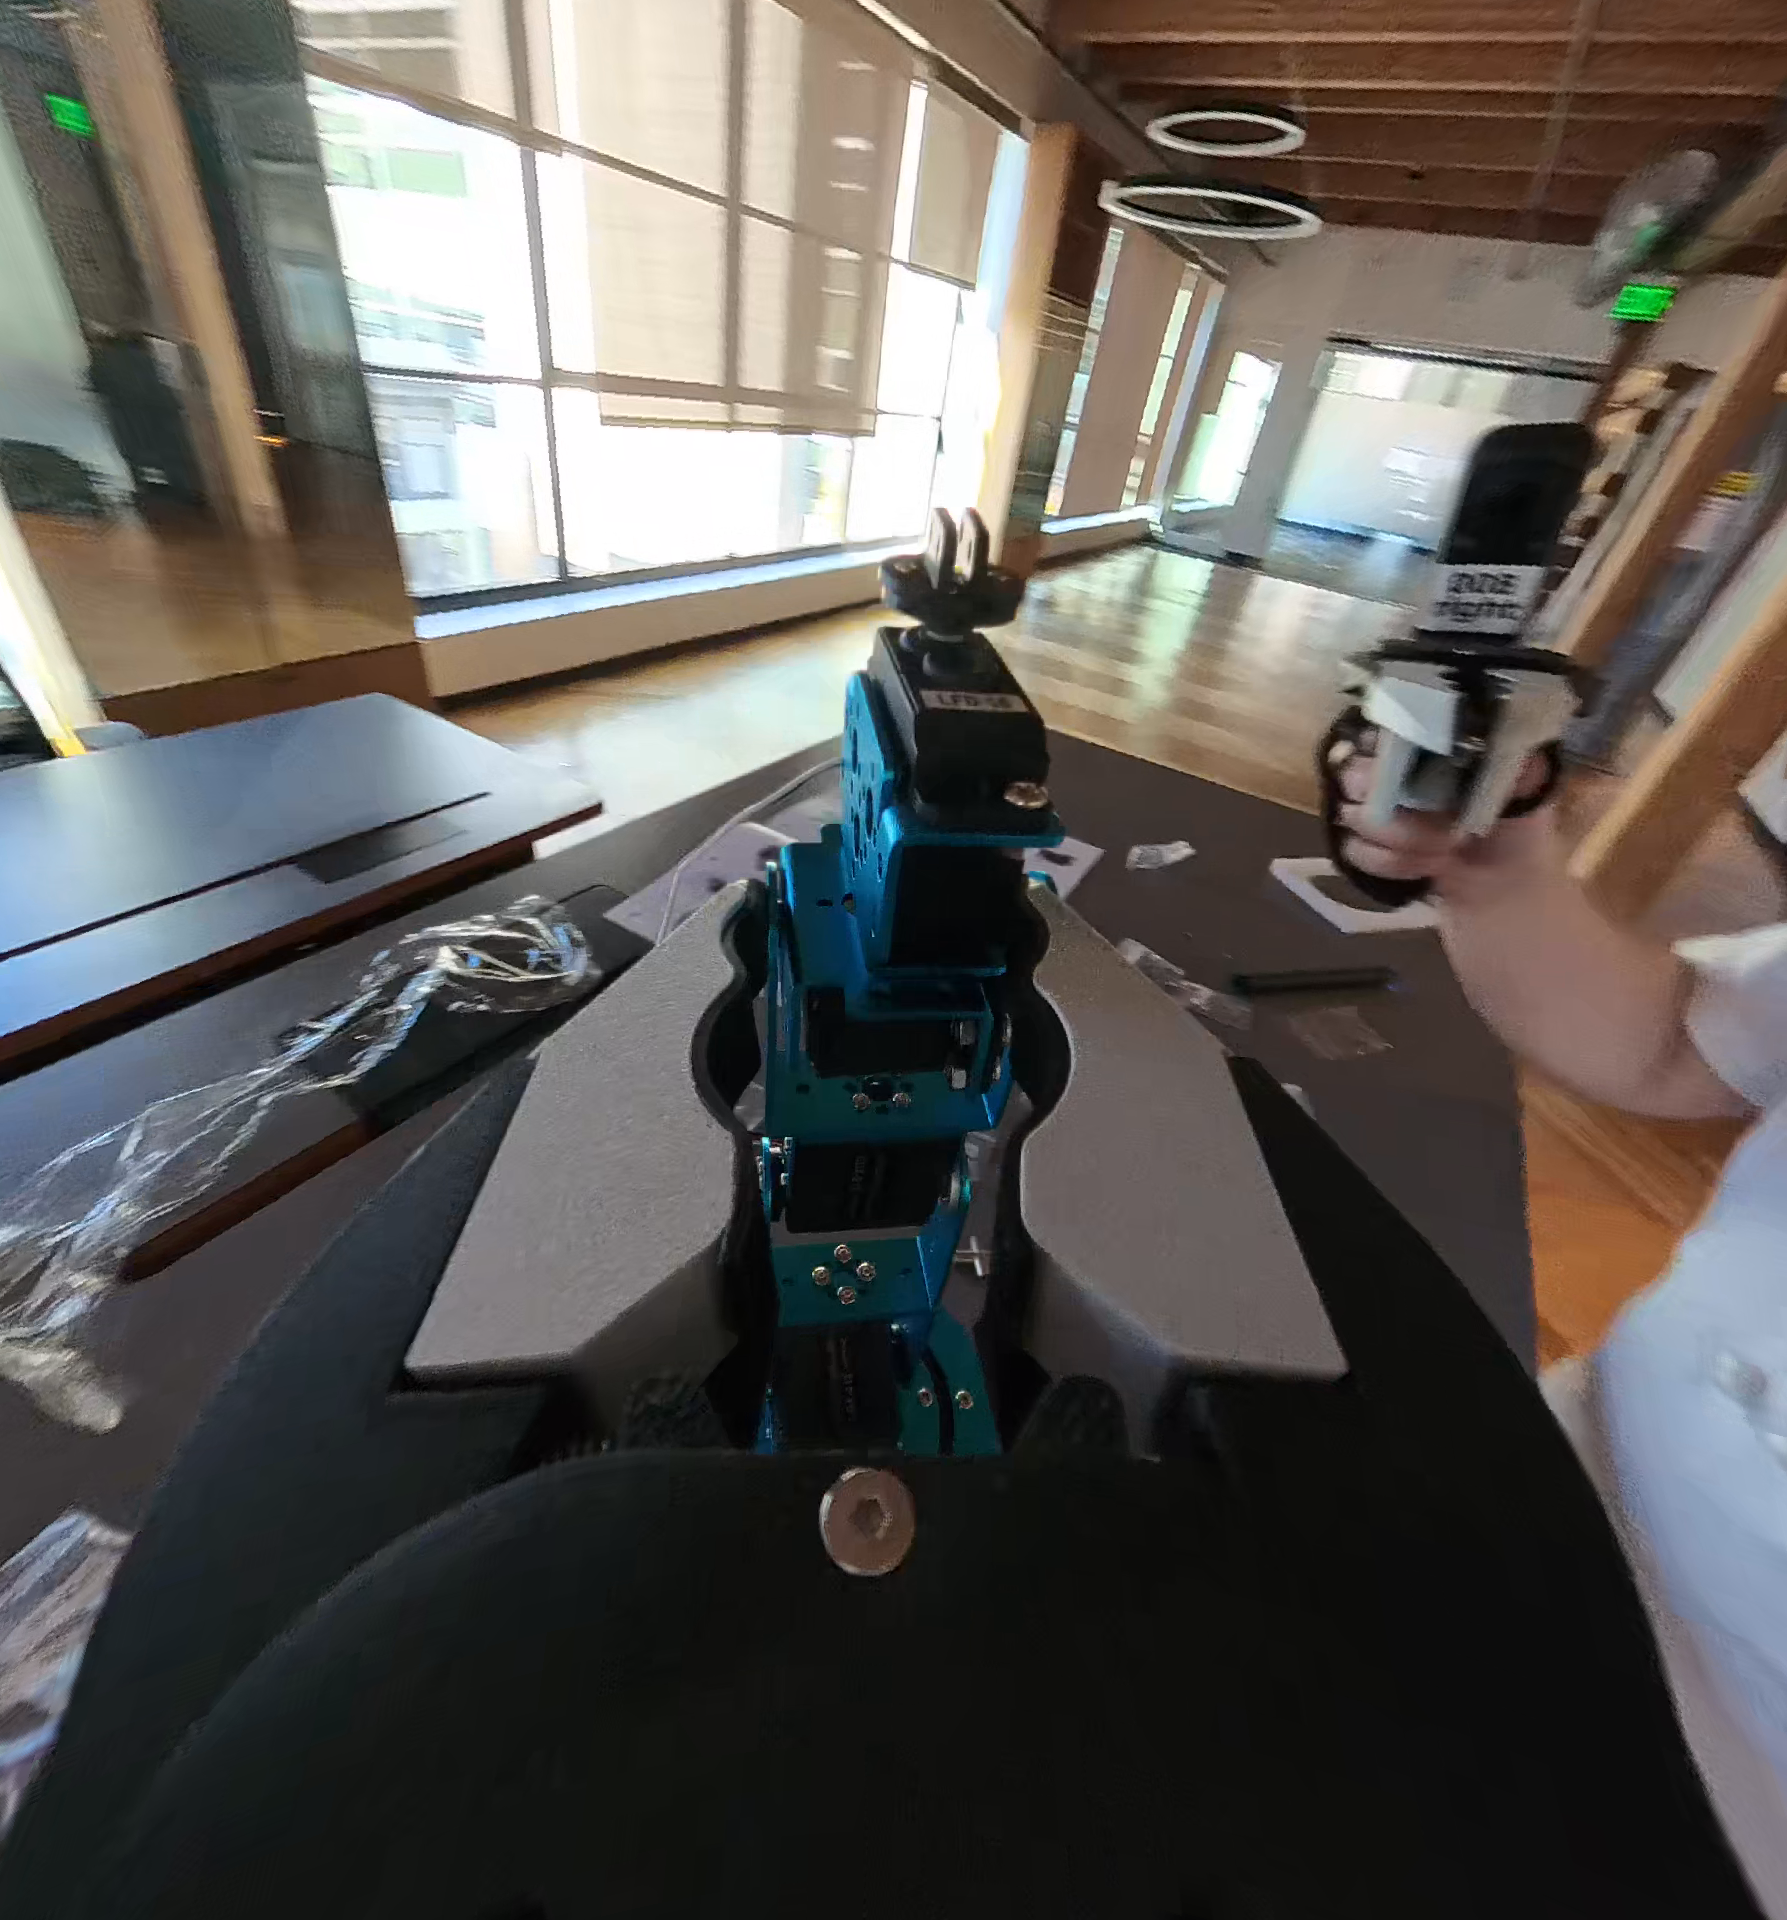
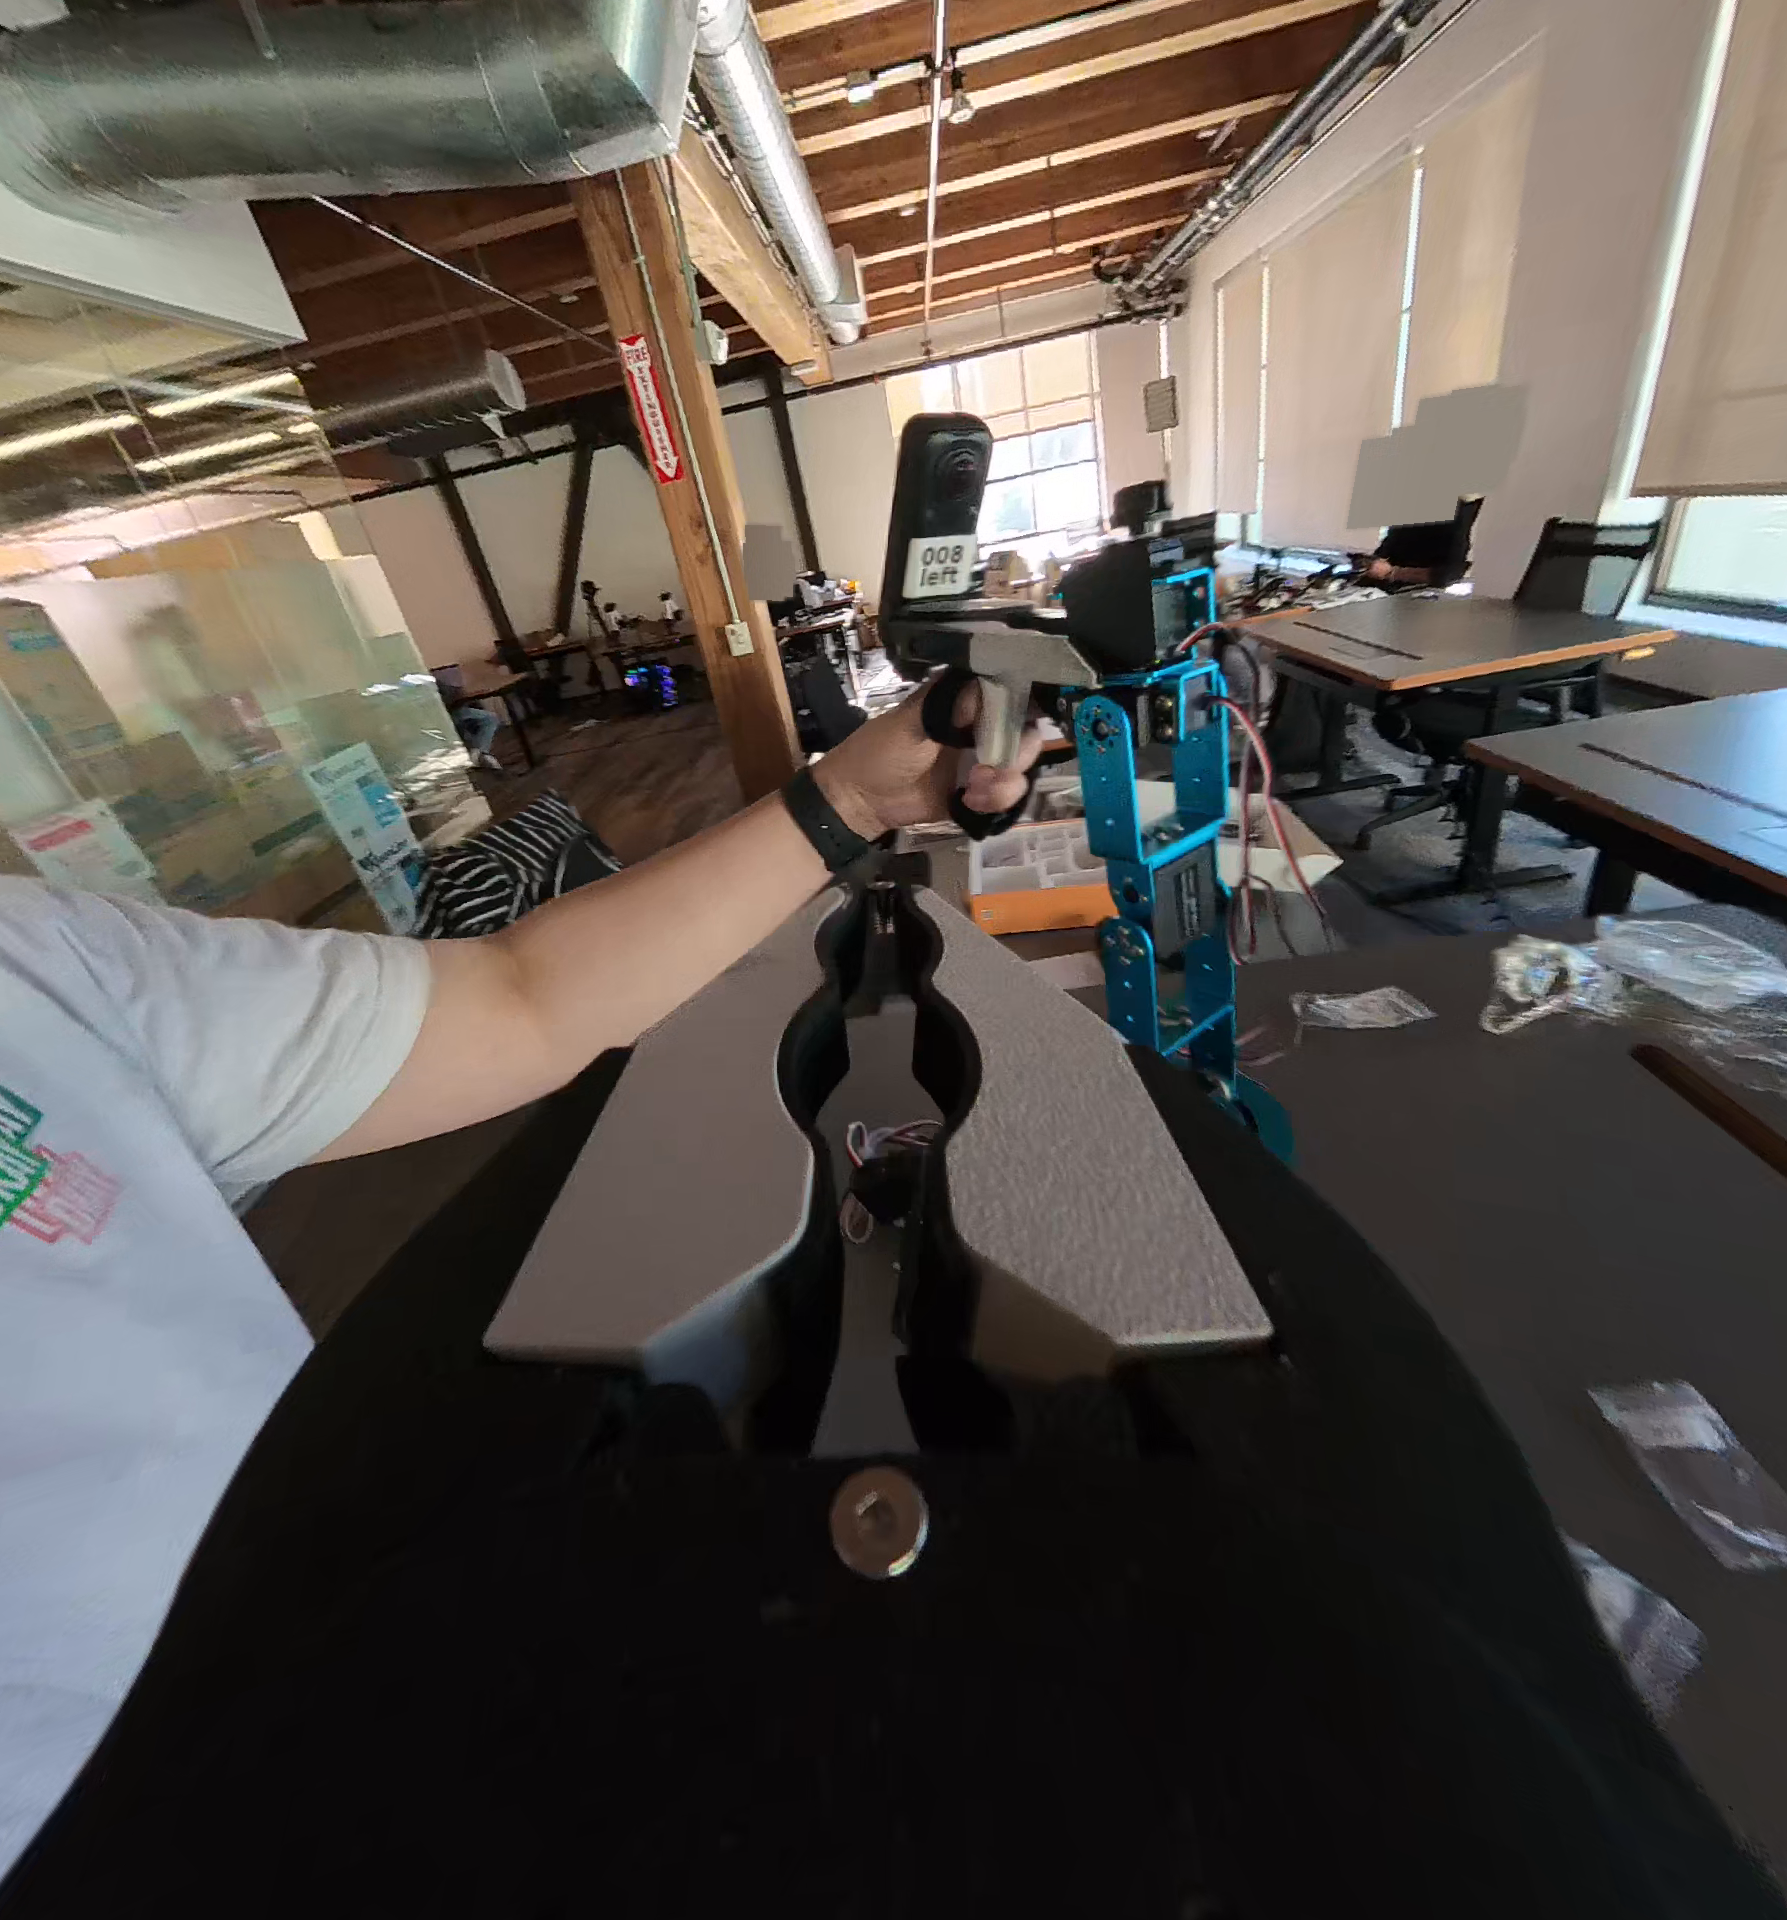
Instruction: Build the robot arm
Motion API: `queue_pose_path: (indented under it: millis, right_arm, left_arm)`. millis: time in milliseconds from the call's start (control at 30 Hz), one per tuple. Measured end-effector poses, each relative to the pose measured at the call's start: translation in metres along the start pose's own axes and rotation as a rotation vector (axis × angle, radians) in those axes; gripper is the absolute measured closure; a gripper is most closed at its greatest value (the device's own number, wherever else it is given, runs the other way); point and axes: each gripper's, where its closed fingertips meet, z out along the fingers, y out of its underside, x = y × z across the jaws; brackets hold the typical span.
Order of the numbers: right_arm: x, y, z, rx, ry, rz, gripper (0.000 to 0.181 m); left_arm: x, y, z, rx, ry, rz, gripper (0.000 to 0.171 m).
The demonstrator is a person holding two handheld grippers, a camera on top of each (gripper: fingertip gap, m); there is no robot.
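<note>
the left gripper (image 1: 884, 1039) clamps the blue servo arm (image 1: 894, 997) upright above the dark table (image 2: 1491, 1195); the right gripper (image 2: 884, 1029) pinches a small black part (image 2: 881, 940).

Each camera sat just behind its own tongs, looking forward along them. The left view faced the windows, close upon the blue servo arm (image 1: 894, 997); the right view faced across the bench (image 2: 1491, 1143). Both shared that arm.

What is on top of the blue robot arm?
A black motor block sits on top of the blue robot arm, with a small black knob and grey clip above it. The left tongs hide its sides lower down.
</note>
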Motion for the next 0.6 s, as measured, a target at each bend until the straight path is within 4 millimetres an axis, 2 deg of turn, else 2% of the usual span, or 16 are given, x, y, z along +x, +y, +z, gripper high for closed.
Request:
queue_pose_path:
  millis: [100, 233, 333, 400, 433, 500, 600]
  right_arm:
    - [0.010, -0.007, 0.035, 0.014, -0.075, 0.067, 0.177]
    - [0.025, -0.019, 0.078, 0.057, -0.115, 0.100, 0.177]
    - [0.036, -0.029, 0.097, 0.108, -0.081, 0.078, 0.177]
    - [0.041, -0.033, 0.104, 0.129, -0.056, 0.062, 0.178]
    - [0.044, -0.034, 0.107, 0.133, -0.040, 0.046, 0.178]
    - [0.049, -0.037, 0.110, 0.146, -0.011, 0.015, 0.178]
    - [0.053, -0.043, 0.114, 0.177, -0.031, 0.027, 0.178]
  left_arm:
    - [0.004, 0.001, 0.000, -0.019, 0.155, 0.021, 0.127]
    - [0.018, 0.003, -0.001, -0.057, 0.431, 0.041, 0.127]
    - [0.023, 0.003, -0.002, -0.073, 0.566, 0.044, 0.126]
    - [0.020, -0.006, -0.009, -0.041, 0.584, 0.024, 0.124]
    - [0.017, -0.015, -0.015, -0.002, 0.573, 0.002, 0.116]
    - [0.008, -0.030, -0.029, 0.059, 0.494, -0.017, 0.109]
    - [0.000, -0.042, -0.040, 0.063, 0.311, 0.028, 0.116]
